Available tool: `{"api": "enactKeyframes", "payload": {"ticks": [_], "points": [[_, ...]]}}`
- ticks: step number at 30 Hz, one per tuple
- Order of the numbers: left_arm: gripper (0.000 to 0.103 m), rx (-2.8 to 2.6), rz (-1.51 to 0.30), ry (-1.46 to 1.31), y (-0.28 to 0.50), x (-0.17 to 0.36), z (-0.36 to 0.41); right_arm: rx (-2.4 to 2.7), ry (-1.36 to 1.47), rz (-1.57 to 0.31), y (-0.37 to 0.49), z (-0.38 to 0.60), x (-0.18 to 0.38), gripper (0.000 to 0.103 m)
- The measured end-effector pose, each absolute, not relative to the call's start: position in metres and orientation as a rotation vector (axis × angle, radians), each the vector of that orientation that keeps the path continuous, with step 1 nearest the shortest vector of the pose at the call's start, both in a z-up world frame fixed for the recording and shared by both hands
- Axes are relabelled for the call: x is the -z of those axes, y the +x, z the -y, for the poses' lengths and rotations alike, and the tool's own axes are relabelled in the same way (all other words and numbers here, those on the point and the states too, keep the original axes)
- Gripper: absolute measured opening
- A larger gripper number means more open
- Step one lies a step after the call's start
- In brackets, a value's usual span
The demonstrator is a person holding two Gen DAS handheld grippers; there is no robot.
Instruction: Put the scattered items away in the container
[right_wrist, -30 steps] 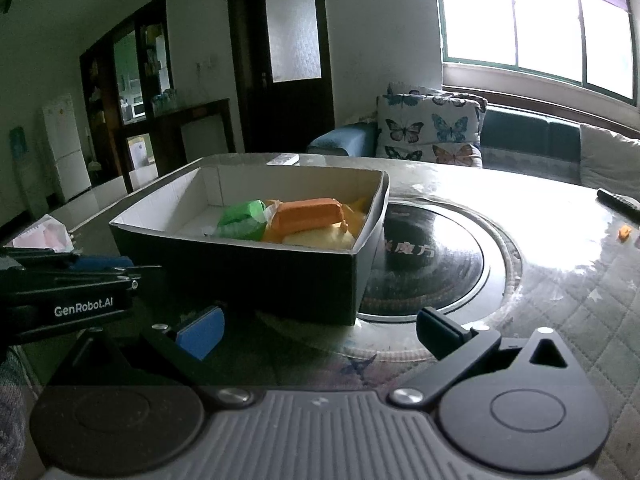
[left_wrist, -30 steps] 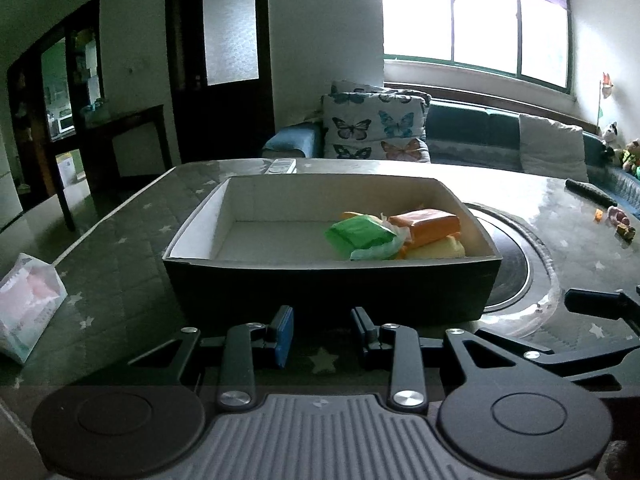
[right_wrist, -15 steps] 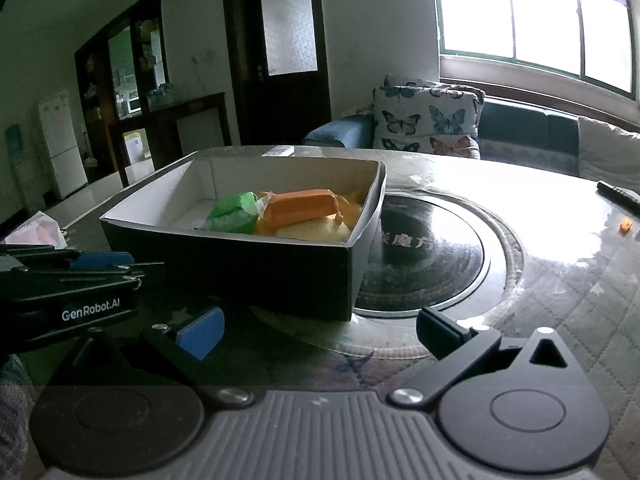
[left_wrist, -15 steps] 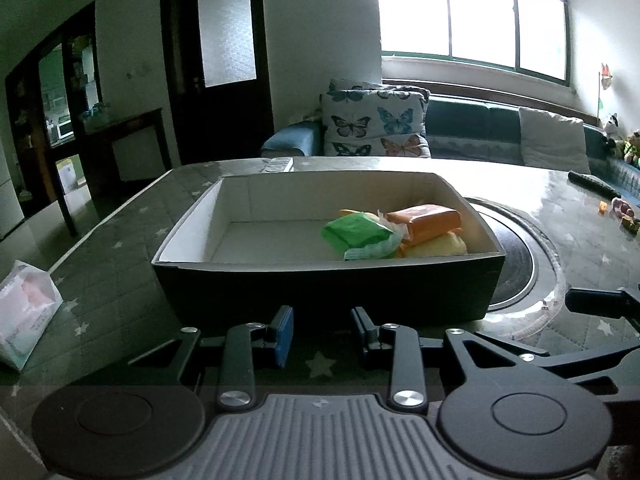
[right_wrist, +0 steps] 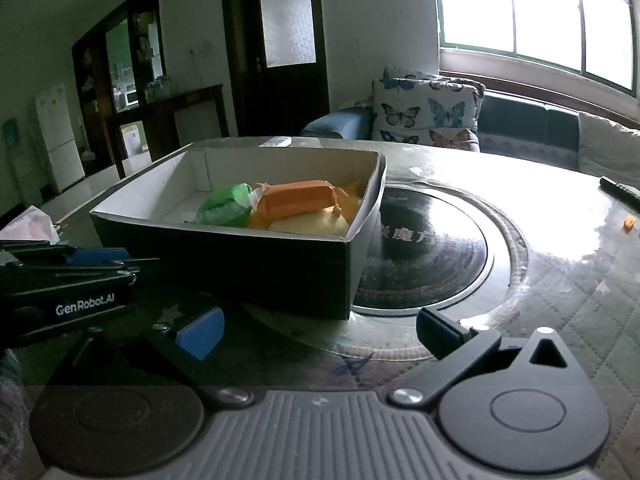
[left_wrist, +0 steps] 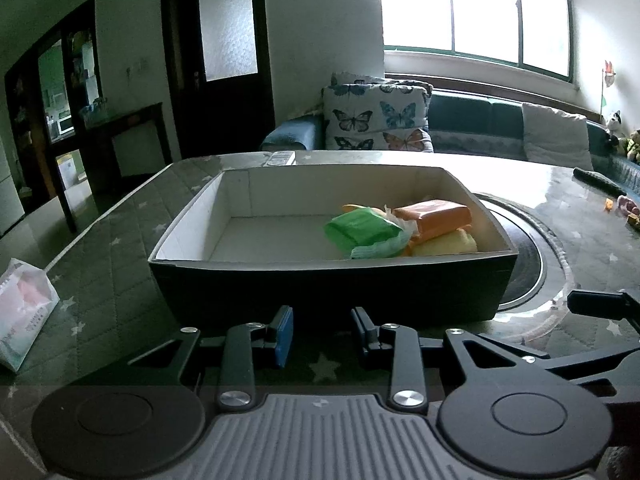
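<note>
Quilted table (left_wrist: 112,240) w/ box (left_wrist: 332,292), tissue pack (left_wrist: 24,312), remote (right_wrist: 618,191).

Left gripper (right_wrist: 72,276) side: read "GenRobot.AI" in white.
Round black plate (right_wrist: 432,256): bore pale Chinese characters, too blurred to read surely.

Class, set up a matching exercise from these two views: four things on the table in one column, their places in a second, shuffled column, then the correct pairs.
Things
1. green packet
2. white tissue pack
3. black remote
4. box

Places
A. table's far right edge
B. just ahead of the left tongs
C. inside the box
D. on the table, left of the box

Pairs: 1-C, 2-D, 3-A, 4-B
</note>
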State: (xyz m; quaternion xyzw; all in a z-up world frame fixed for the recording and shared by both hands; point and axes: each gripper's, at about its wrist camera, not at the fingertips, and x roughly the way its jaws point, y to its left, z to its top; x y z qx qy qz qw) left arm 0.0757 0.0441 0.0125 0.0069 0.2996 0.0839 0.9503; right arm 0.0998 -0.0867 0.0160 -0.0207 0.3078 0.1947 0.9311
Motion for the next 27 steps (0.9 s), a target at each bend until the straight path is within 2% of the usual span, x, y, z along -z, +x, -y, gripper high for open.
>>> {"api": "enactKeyframes", "payload": {"ticks": [27], "points": [[0.035,-0.170,-0.640,0.018,0.093,-0.007,-0.050,-0.396,-0.043,-0.667,0.122,0.083,-0.010,0.103]]}}
